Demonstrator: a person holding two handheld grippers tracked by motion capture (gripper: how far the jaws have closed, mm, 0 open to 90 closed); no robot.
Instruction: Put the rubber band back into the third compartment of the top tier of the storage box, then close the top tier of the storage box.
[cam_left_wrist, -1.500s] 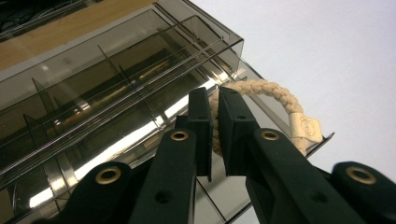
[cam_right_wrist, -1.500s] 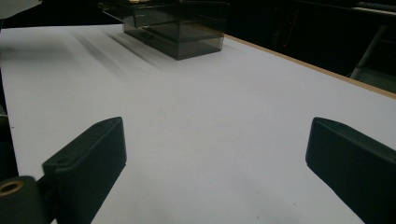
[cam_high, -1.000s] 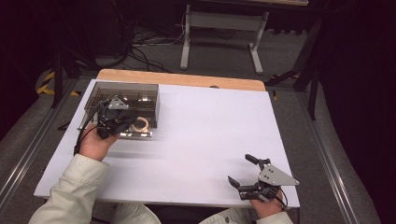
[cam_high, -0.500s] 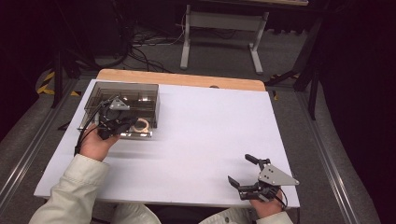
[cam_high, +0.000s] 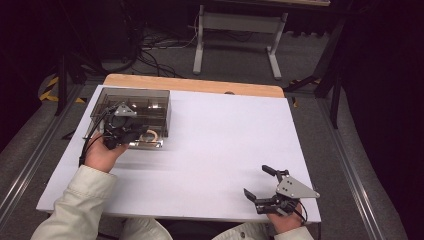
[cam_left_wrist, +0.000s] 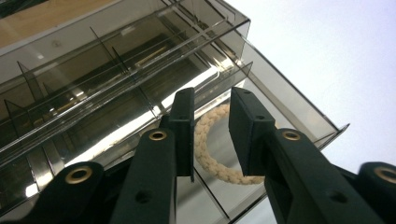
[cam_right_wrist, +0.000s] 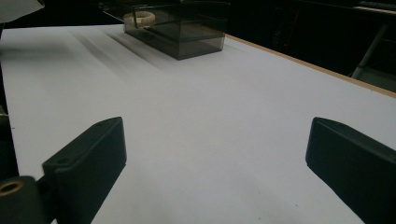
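A white table stood in a dark room with cables on the floor. The rope ring lay in the clear box, just beyond the slightly parted left tongs. The right tongs gaped wide, well apart.

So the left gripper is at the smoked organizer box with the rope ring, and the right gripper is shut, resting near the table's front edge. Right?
Not quite. The right gripper is open, not shut: the right gripper view shows its jaws wide apart over the white table. The rest holds: the left gripper is at the smoked organizer box by the rope ring.
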